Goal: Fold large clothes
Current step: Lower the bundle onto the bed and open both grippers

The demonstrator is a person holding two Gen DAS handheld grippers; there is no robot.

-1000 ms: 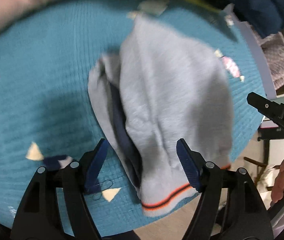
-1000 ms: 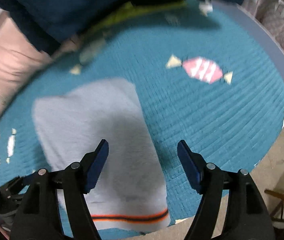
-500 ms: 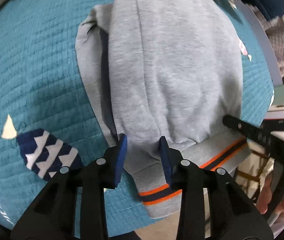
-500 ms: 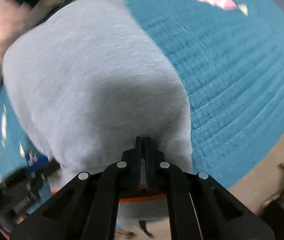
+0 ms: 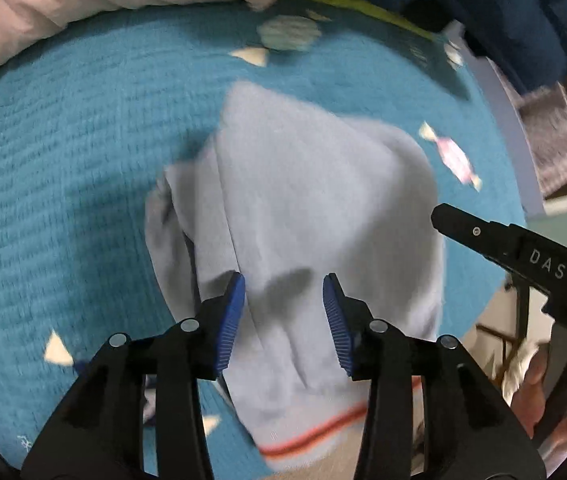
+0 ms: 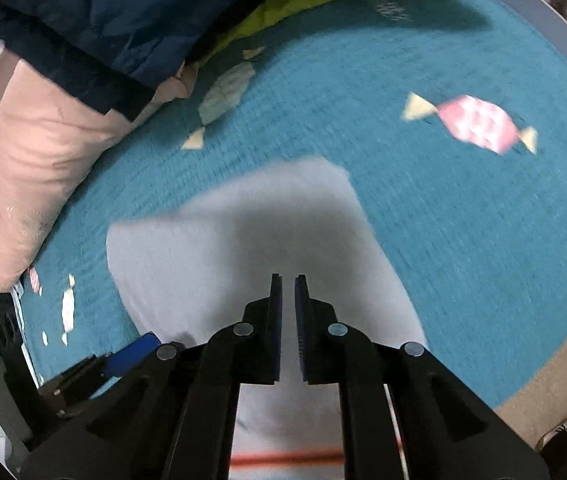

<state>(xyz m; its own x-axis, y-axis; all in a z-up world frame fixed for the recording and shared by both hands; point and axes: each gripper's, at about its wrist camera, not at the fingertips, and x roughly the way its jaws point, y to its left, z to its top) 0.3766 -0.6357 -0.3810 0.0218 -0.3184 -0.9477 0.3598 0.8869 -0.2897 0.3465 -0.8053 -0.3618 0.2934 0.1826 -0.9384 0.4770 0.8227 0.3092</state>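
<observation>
Teal quilted bedspread w/ candy print (image 5: 63, 152) covers the surface; pink puffy pillow (image 6: 31, 168) and dark navy padded fabric (image 6: 95, 20) sit along its far edge. Folded light-grey sweatshirt w/ orange-striped hem (image 5: 307, 216) lies mid-spread, hem over the near edge. Left gripper (image 5: 283, 312) jaws opening above it, nothing pinched; right gripper (image 6: 288, 316) jaws opening, narrow gap, no cloth between.

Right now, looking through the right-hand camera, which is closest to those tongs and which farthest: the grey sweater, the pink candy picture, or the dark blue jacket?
1. Grey sweater: directly under the right tongs.
2. Pink candy picture: farther up, to the right, on the teal blanket.
3. Dark blue jacket: top left, at the far edge.
</observation>
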